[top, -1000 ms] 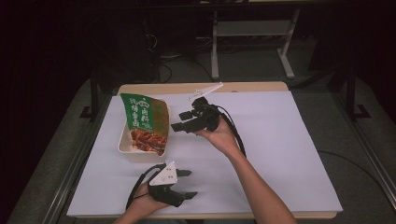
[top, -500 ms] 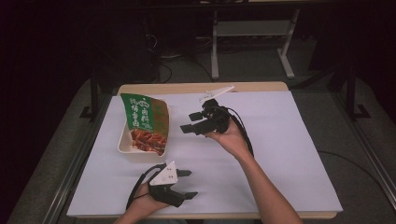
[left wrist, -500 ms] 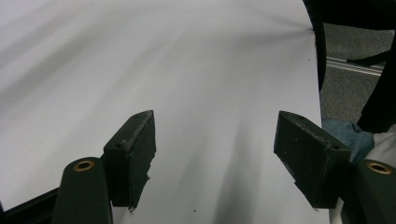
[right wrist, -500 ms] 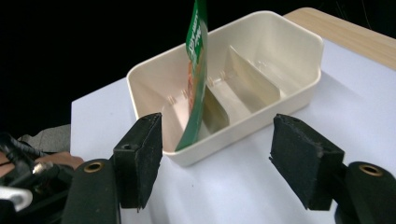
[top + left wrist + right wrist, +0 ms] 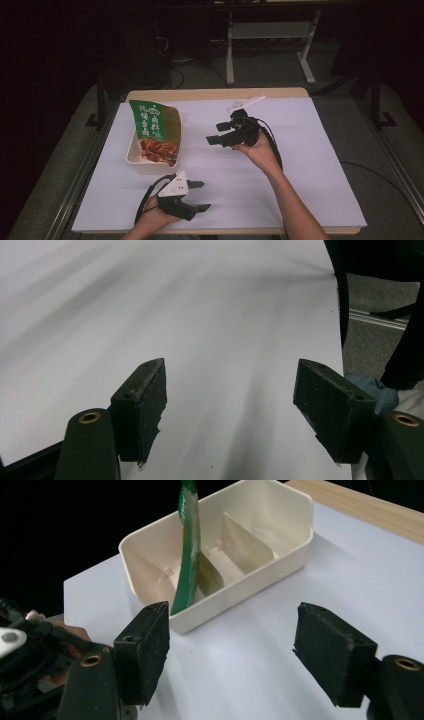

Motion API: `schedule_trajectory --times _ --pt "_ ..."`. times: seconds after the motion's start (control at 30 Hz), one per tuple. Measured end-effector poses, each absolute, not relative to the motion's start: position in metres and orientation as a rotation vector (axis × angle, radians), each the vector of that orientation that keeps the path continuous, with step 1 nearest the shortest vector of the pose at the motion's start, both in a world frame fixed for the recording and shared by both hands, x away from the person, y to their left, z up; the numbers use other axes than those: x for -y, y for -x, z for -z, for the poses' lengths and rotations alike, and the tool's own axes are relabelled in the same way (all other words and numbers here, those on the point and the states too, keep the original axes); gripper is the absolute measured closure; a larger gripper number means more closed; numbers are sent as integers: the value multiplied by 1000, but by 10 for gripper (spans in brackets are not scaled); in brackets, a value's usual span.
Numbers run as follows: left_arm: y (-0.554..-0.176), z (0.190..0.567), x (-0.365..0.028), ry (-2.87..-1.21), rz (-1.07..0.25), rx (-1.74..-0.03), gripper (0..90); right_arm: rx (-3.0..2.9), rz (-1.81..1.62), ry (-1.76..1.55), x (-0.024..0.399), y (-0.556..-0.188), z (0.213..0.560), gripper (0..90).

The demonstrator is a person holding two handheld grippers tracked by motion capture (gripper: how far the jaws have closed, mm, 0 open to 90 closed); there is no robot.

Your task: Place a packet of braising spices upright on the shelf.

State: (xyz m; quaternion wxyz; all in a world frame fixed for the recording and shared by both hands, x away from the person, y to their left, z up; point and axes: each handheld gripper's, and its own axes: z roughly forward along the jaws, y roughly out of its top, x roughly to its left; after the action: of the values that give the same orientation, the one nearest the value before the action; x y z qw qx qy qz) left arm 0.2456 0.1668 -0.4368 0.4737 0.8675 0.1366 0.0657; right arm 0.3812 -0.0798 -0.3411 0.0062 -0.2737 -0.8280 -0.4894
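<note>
A cream divided tray (image 5: 134,153) stands on the left part of the white table cover. A green printed food packet (image 5: 156,131) leans upright in the tray, with a picture of meat on its lower half. My right gripper (image 5: 216,134) hovers to the right of the tray, open and holding nothing, and points left at it. In the right gripper view the tray (image 5: 295,545) and the packet's edge (image 5: 188,555) lie just beyond the open gripper (image 5: 230,645). My left gripper (image 5: 202,195) rests near the front edge, open and holding nothing (image 5: 230,405).
The white cover (image 5: 310,165) spreads over a wooden table whose far edge (image 5: 215,93) shows. A metal stand (image 5: 270,45) rises behind the table on a dark floor. The left hand and its gripper (image 5: 20,652) appear at the lower left of the right gripper view.
My right gripper has drawn back to the right, away from the tray, with its jaws still apart. The left gripper has stayed where it was.
</note>
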Motion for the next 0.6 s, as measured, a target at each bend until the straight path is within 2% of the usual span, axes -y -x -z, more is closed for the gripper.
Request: schedule_trajectory --times 0.6 --pt "-247 438 -167 -2134 -166 -345 282 2571 1520 939 116 -369 352 287"
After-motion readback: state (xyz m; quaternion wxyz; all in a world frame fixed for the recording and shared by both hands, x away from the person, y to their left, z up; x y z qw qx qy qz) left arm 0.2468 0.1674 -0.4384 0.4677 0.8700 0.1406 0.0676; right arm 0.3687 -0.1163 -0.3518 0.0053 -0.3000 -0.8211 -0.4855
